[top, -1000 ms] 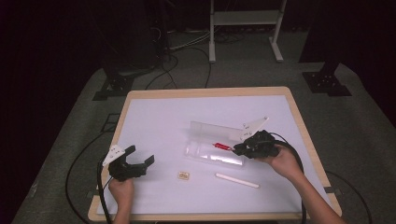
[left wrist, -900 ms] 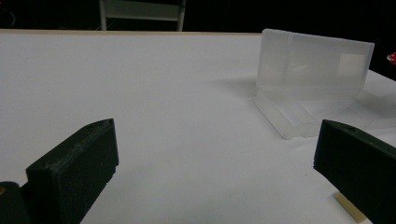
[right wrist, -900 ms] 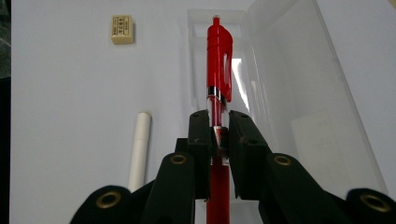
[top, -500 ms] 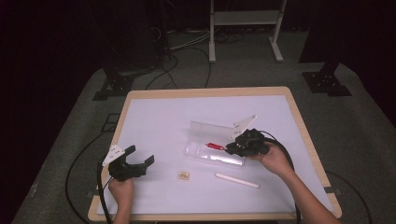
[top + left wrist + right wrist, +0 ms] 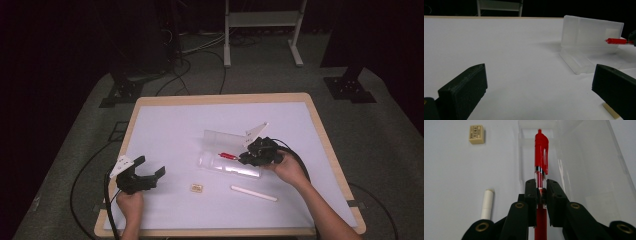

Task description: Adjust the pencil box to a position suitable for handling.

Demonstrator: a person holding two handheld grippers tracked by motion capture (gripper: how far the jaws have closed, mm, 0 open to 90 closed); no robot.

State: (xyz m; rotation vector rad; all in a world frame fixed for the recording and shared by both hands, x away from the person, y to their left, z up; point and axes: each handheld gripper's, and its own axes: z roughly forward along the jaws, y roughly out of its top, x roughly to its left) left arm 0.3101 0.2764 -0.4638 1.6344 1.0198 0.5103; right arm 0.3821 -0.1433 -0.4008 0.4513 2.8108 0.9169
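Right gripper (image 5: 541,195) jaws clamped on red pen (image 5: 541,152), pen axis running straight ahead over clear case (image 5: 594,170); left gripper (image 5: 536,90) jaws released, well off.

left gripper (image 5: 150,172) jaws apart, right gripper (image 5: 541,192) jaws clamped

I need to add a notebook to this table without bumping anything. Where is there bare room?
The whole far half of the table, behind the clear case, is bare, as is the left-centre stretch between the left gripper and the case. Crowded: right of centre, where the right gripper holds the red pen over the case, with the eraser and white stick nearer.
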